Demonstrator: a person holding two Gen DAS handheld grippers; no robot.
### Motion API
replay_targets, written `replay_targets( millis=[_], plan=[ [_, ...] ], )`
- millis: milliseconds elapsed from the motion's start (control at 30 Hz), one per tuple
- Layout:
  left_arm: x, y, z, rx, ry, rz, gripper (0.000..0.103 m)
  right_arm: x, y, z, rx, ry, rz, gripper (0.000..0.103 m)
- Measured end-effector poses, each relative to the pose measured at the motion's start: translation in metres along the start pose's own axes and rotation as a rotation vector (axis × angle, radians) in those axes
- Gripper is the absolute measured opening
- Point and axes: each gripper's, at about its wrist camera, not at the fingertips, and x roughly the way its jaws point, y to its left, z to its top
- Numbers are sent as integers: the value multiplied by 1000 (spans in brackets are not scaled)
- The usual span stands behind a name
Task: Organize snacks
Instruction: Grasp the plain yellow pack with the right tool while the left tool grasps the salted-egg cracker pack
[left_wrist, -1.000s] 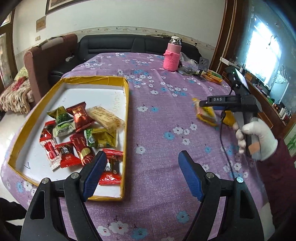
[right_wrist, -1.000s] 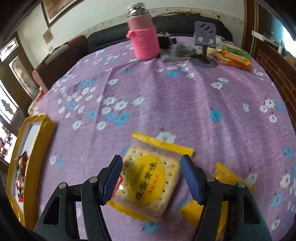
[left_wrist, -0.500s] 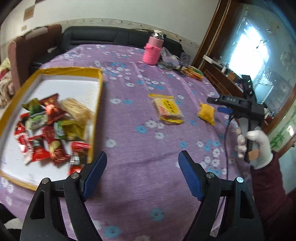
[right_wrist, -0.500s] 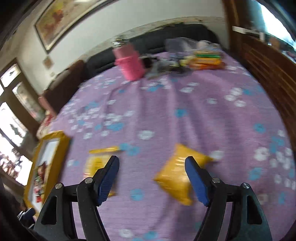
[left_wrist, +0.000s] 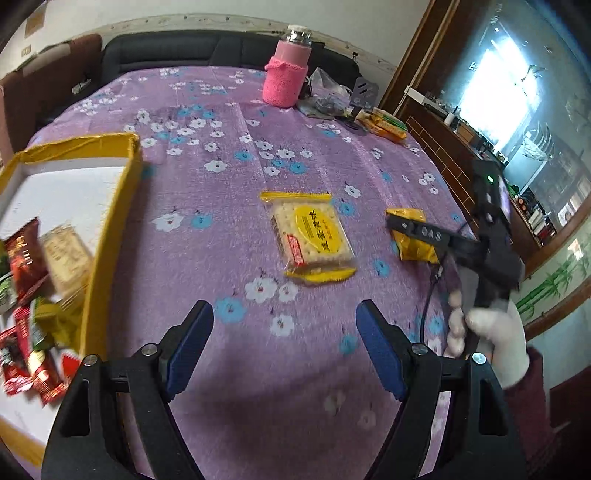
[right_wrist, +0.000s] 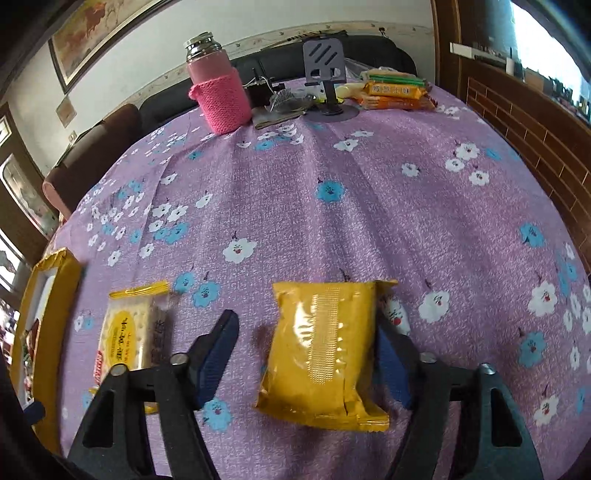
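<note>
We straddle the yellow pack with our right gripper, jaws just closing but not yet gripping, to carry it to the tray far left, left gripper empty and agape.

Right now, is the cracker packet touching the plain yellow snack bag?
Apart. The left wrist view shows purple tablecloth between the cracker packet and the yellow snack bag.

Tablecloth: purple with white and blue flowers, covers the whole table.
Flask: steel cap, pink knitted sleeve, upright at far edge.
Phone stand: grey, right of flask, far side.
Sofa: black, beyond the table.
Painting: framed, far wall, left.
</note>
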Motion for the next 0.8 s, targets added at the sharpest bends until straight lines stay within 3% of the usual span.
replay_targets(
  millis=[33,167,367,567,633,800],
  plan=[
    [7,-1,4,-4,8,-4,80,0,-2,0,-10,-9,-20,47],
    [32,-15,21,19,17,1,79,-2,-12,-1,8,-19,28,47],
    [68,-41,44,104,24,52,79,-2,-6,-2,-22,-29,24,47],
    [103,-52,46,172,59,184,79,-2,-9,-2,-11,-26,42,48],
    [108,-55,43,204,38,226,84,-3,-9,-2,-6,-24,48,48],
    [108,-53,41,208,28,207,90,-4,-10,-3,1,-17,62,48]
  ],
)
